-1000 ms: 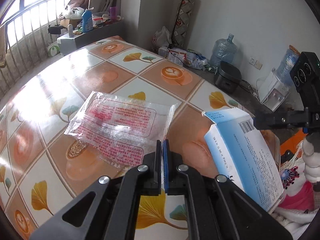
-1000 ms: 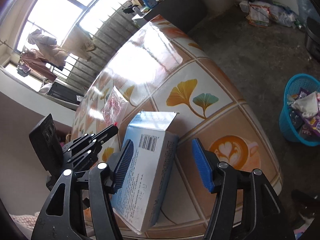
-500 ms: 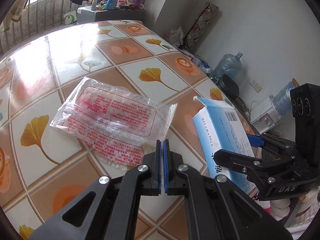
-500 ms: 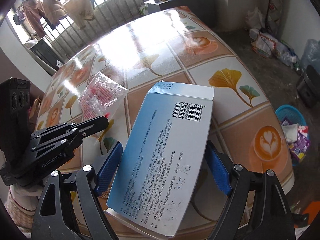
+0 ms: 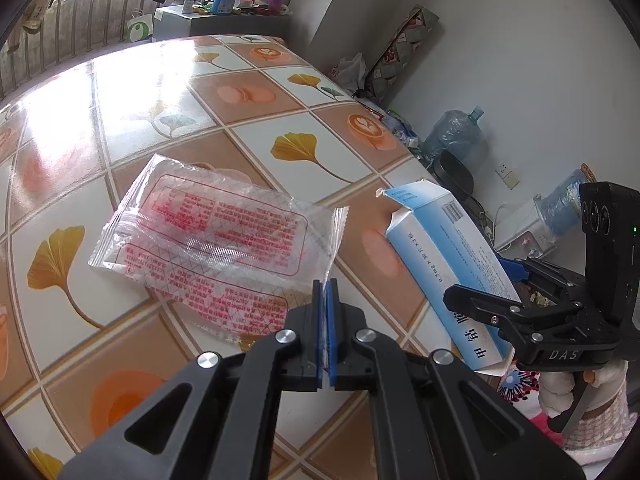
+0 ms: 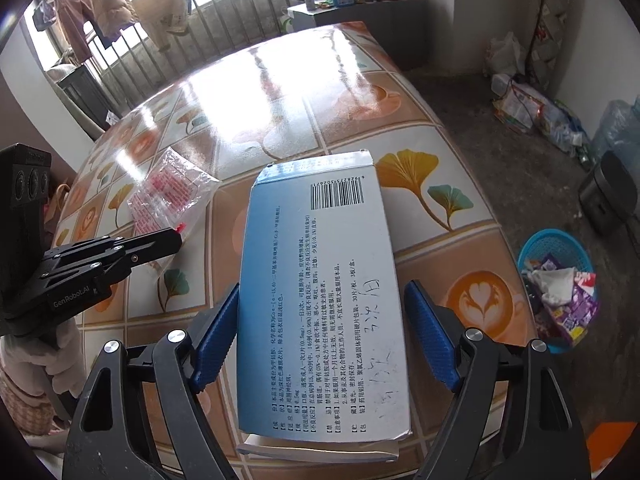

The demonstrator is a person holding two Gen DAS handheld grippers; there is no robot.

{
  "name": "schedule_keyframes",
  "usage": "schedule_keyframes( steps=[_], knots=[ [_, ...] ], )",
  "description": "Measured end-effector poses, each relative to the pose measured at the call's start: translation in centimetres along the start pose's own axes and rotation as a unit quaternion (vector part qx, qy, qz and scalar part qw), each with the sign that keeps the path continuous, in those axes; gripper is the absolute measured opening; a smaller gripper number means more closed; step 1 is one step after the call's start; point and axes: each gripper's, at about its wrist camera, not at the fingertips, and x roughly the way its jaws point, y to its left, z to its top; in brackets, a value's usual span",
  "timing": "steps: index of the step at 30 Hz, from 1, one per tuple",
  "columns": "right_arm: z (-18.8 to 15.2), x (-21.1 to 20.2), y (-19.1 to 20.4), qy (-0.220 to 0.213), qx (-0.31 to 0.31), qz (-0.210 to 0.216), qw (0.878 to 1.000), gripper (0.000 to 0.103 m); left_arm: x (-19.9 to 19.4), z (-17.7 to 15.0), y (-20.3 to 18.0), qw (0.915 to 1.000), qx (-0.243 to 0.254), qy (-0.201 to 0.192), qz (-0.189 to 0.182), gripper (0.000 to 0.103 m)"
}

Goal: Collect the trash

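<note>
Task partly advanced, judging by positions; neither item is yet binned. The left gripper (image 5: 325, 292) is pinching the corner of the clear plastic wrapper (image 5: 216, 244), blue pads pressed together on the film; the wrapper is lying ahead and left of it on the table (image 5: 132, 92). The right gripper (image 6: 320, 340) is bracketing the blue medicine box (image 6: 320, 300); whether its pads are gripping or merely flanking cannot be told. Right of that gripper, down on the floor, the blue basket (image 6: 536, 246) is already holding crumpled wrappers; both items are remaining to be dropped there.
</note>
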Motion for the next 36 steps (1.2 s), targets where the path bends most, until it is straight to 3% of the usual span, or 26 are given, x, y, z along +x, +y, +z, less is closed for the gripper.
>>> schedule_keyframes(
  steps=[5, 36],
  knots=[
    [-0.1, -0.3, 0.2, -0.005, 0.002, 0.009, 1.000, 0.066, 0.1, 0.1, -0.2, 1.0000, 0.005, -0.002, 0.004, 0.001],
    [0.6, -1.7, -1.9, -0.035, 0.068, 0.056, 0.995, 0.065, -2.2, 1.8, -0.4, 0.9988, 0.012, -0.046, 0.010, 0.001]
  ],
)
